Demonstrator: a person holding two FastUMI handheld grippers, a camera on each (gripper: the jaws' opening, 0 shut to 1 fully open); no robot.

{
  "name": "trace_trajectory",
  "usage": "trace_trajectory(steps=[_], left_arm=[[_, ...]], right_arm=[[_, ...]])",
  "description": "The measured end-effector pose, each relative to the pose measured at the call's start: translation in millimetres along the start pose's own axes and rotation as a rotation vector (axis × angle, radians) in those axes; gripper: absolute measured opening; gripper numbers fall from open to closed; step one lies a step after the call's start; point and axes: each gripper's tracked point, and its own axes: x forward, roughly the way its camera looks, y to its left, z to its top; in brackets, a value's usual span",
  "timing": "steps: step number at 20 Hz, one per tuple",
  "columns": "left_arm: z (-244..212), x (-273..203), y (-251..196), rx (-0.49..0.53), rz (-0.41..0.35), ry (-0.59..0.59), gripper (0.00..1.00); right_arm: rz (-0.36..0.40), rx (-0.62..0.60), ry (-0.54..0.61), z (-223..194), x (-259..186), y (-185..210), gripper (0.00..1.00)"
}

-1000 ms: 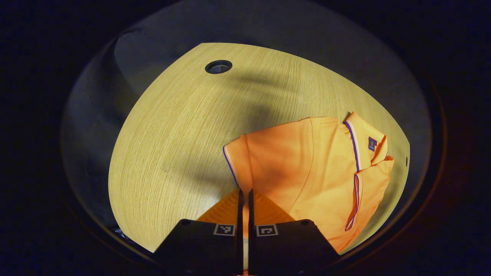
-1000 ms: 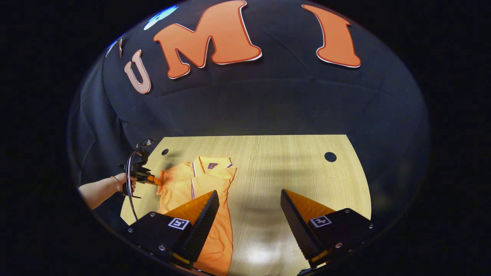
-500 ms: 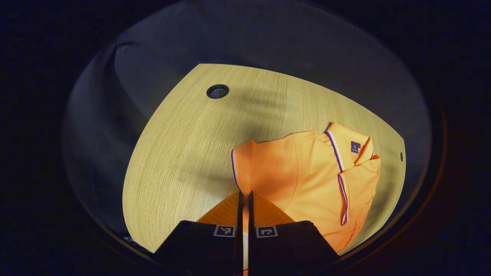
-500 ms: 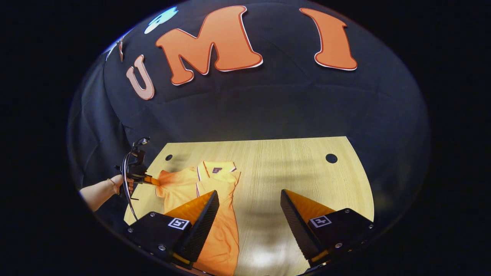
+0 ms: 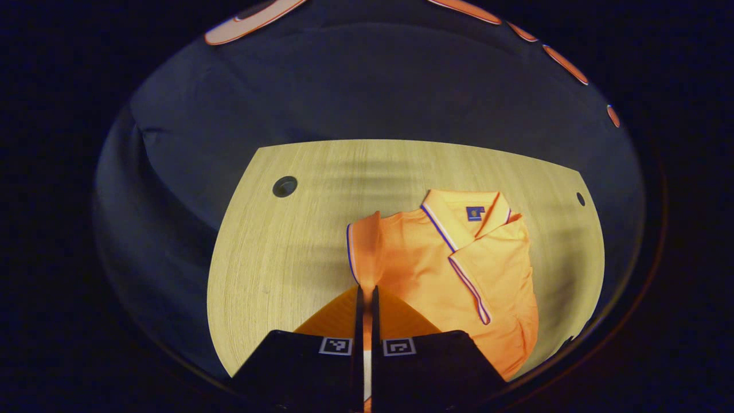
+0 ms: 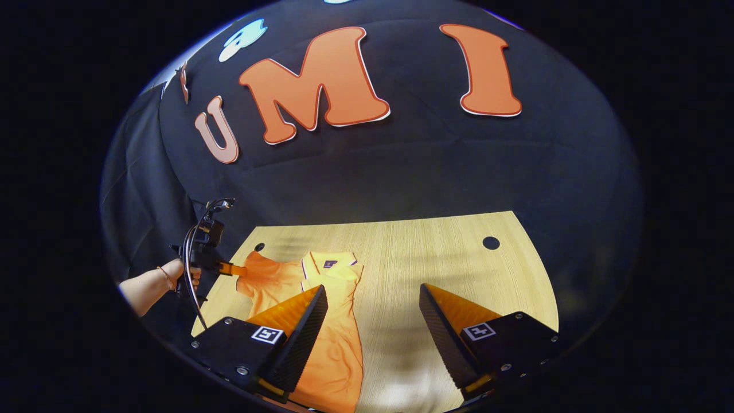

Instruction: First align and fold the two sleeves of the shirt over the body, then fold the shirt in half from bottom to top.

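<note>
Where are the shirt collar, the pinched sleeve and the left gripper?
shirt collar (image 5: 465, 211), left gripper view, on the fold by the neck patch.
pinched sleeve (image 5: 362, 252), left gripper view, on its cuff end.
left gripper (image 6: 232, 268), right gripper view, at its fingertips.

A pale wooden table (image 6: 436, 252) with round holes (image 6: 491, 242) stands before black cloth (image 6: 401, 166).

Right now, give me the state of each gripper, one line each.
Left gripper: shut on the sleeve of the orange shirt.
Right gripper: open, holding nothing, above the table.
</note>
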Motion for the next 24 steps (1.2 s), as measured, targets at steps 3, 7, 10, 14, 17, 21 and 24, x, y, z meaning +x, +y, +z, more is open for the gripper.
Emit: trace_trajectory(steps=[3, 7, 10, 14, 17, 21, 24], left_arm=[[2.3, -6.7, -45.5, 0.026, -0.076, 0.001, 0.05], [-12.5, 4.1, -95.6, 0.029, -0.140, 0.042, 0.05], [-23.3, 21.8, -120.9, 0.064, -0.146, 0.056, 0.06], [-39.8, 35.8, -157.1, 0.050, -0.199, 0.083, 0.10], [-43.8, 35.3, -174.8, -0.035, -0.261, 0.090, 0.44], [-42.9, 22.8, -163.9, -0.054, -0.257, 0.068, 0.98], [-40.2, 0.8, -145.6, -0.053, -0.253, 0.035, 0.97]], right_arm=[[-0.008, 0.019, 0.000, -5.5, -7.5, -6.4, 0.98], [-0.020, 0.040, 0.009, -16.1, -17.8, -15.2, 0.98], [-0.035, 0.048, 0.018, -23.2, -23.4, -22.2, 0.98], [-0.054, 0.061, 0.036, -31.8, -26.8, -29.0, 0.98], [-0.060, 0.057, 0.047, -36.4, -27.1, -27.6, 0.98], [-0.053, 0.053, 0.056, -38.9, -23.4, -19.0, 0.98], [-0.035, 0.046, 0.063, -44.0, -14.8, -1.5, 0.98]])
